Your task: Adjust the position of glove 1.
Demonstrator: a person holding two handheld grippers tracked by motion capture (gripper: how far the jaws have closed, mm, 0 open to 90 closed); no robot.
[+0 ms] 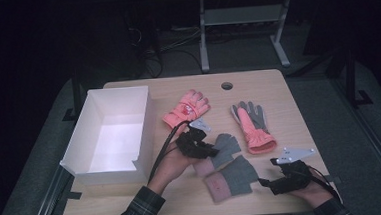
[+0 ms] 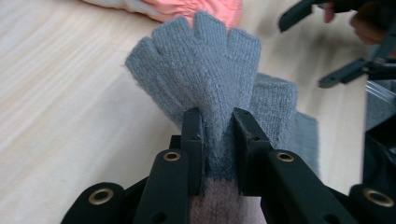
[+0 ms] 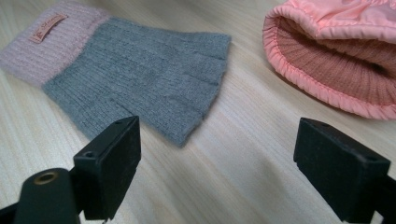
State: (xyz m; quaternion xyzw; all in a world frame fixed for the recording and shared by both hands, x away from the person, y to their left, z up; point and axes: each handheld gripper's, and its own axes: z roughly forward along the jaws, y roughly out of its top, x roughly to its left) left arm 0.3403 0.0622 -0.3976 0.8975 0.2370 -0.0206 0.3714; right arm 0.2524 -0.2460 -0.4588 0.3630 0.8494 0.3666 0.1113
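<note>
Grey knit fingerless glove (image 2: 205,70) with a pink cuff, bunched between the clamped jaws of the left gripper (image 2: 217,140).

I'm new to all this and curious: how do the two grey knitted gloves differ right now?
The grey glove in the left gripper is pinched between the left gripper's jaws, bunched and lifted; the grey glove on the table lies flat and free, in front of the right gripper's open jaws. Its pink cuff carries a visible label. Both are grey knit with pink cuffs.
</note>
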